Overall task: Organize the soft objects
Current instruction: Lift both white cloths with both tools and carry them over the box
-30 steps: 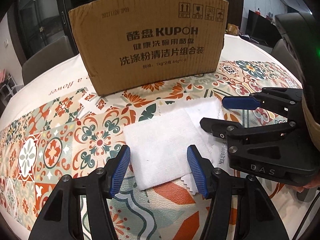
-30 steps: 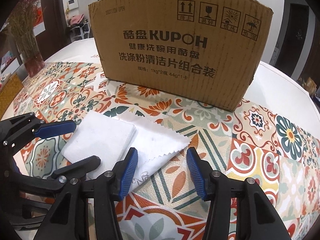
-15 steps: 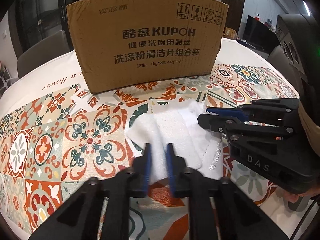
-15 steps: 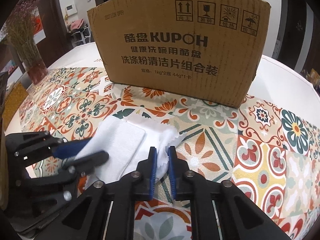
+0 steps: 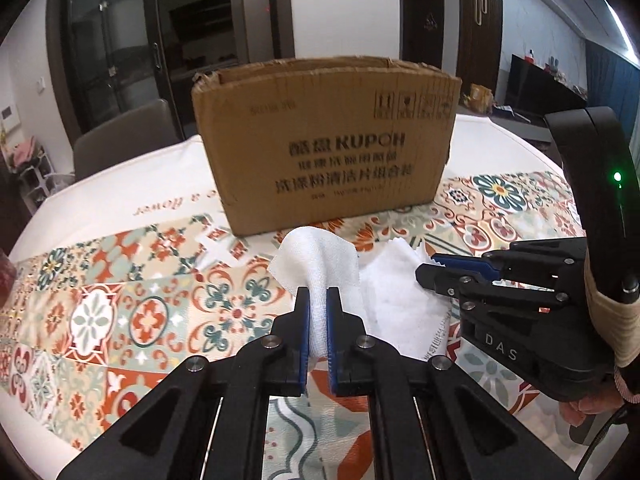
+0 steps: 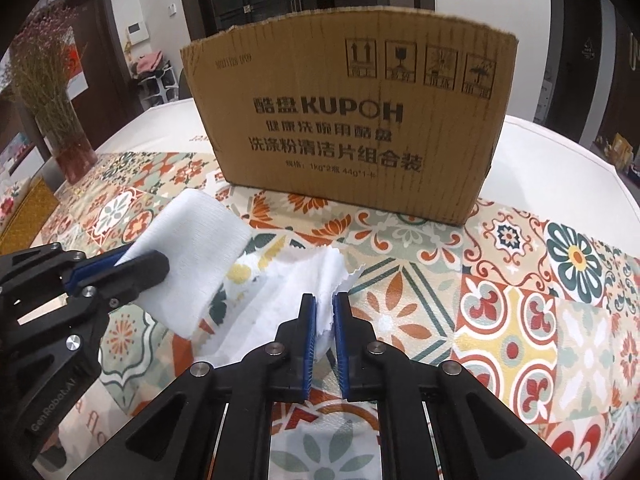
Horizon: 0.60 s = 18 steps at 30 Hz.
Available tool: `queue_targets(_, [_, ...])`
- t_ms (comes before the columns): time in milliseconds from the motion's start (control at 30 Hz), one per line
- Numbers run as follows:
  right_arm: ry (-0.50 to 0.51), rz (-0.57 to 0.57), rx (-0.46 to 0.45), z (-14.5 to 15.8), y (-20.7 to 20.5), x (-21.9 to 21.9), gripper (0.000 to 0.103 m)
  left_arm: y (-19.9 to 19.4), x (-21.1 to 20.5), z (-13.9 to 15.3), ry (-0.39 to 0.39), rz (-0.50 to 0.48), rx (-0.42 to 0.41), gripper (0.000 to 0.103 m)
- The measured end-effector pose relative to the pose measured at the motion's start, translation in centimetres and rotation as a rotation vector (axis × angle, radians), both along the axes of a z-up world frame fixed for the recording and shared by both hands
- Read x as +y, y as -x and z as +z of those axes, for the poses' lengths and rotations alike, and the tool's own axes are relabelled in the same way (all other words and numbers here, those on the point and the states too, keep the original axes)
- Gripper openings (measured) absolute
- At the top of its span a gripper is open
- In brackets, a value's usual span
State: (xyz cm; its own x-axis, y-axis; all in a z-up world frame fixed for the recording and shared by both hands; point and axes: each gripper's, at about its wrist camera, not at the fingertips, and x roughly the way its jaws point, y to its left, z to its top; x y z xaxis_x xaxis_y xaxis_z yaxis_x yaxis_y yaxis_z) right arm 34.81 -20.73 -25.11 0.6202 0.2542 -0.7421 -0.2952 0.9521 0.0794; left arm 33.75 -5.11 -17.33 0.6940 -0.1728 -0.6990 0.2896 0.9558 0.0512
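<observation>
- Left gripper [image 5: 318, 320] clenched on a folded white gauze-like cloth [image 5: 320, 268] — fabric pinched between the blue pads, its free end arching up and forward, lifted off the tablecloth [image 5: 120, 312].
- Same cloth [image 6: 192, 248] in the right wrist view: held up at the left, hanging in a drooping fold from the left gripper [image 6: 132, 266], clear of the surface at its upper part.
- Right gripper [image 6: 325, 320] clenched on a thin white cloth with a zigzag-cut edge [image 6: 296, 280] — bunched between the pads, the rest trailing down onto the patterned tablecloth [image 6: 520, 320] at the left.
- Same thin cloth [image 5: 396, 300] in the left wrist view: crumpled, lying just right of the gauze-like cloth, one edge pinched in the right gripper [image 5: 430, 266], which enters from the right.
- The two cloths close together, overlapping or touching at their lower parts; exact contact hard to tell.
- Cardboard box [image 6: 352, 128] standing upright on the table beyond both cloths, printed "KUPOH" with Chinese lettering and handling symbols; top open, edge ragged.
- Inside of the box [image 5: 328, 68]: only a strip of the inner back wall visible over the rim — contents not visible from either view.
- Both cloths outside the box, in front of its printed face.
- Vase of dried purple-pink stems [image 6: 52, 104] at the far left of the table, well apart from the box.
- Grey chair [image 5: 124, 136] behind the table, left of the box.
</observation>
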Motion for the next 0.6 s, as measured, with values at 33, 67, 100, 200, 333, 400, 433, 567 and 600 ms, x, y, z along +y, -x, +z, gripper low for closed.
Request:
queue_targets(33, [-0.002, 0.001, -0.005, 0.2, 0.1, 0.0, 0.010, 0.1, 0.0, 0.2, 0.001, 0.004, -0.006, 0.009])
queue_targets(67, [-0.002, -0.001, -0.015, 0.5, 0.2, 0.0, 0.010, 0.2, 0.1, 0.4, 0.004, 0.008, -0.011, 0.009])
queue_targets(100, [-0.004, -0.003, -0.024, 0.9, 0.3, 0.0, 0.009, 0.3, 0.1, 0.7, 0.009, 0.010, -0.015, 0.009])
queue_targets(200, [-0.010, -0.009, -0.044, 1.8, 0.6, -0.2, 0.008, 0.6, 0.4, 1.3, 0.016, 0.019, -0.026, 0.009])
queue_targets(333, [-0.018, -0.017, -0.066, 2.9, 1.0, -0.2, 0.007, 0.9, 0.6, 2.1, 0.023, 0.028, -0.038, 0.009])
queue_targets(400, [-0.021, -0.020, -0.077, 3.4, 1.2, -0.2, 0.007, 1.1, 0.7, 2.6, 0.028, 0.032, -0.047, 0.009])
queue_targets(433, [-0.025, -0.023, -0.081, 3.7, 1.3, -0.2, 0.007, 1.2, 0.7, 2.7, 0.030, 0.033, -0.049, 0.009])
queue_targets(567, [-0.036, -0.037, -0.106, 4.9, 2.0, -0.5, 0.007, 1.5, 0.8, 3.6, 0.043, 0.038, -0.060, 0.009])
queue_targets(600, [-0.038, -0.040, -0.111, 5.2, 2.0, -0.6, 0.007, 1.6, 0.8, 4.0, 0.046, 0.038, -0.065, 0.009])
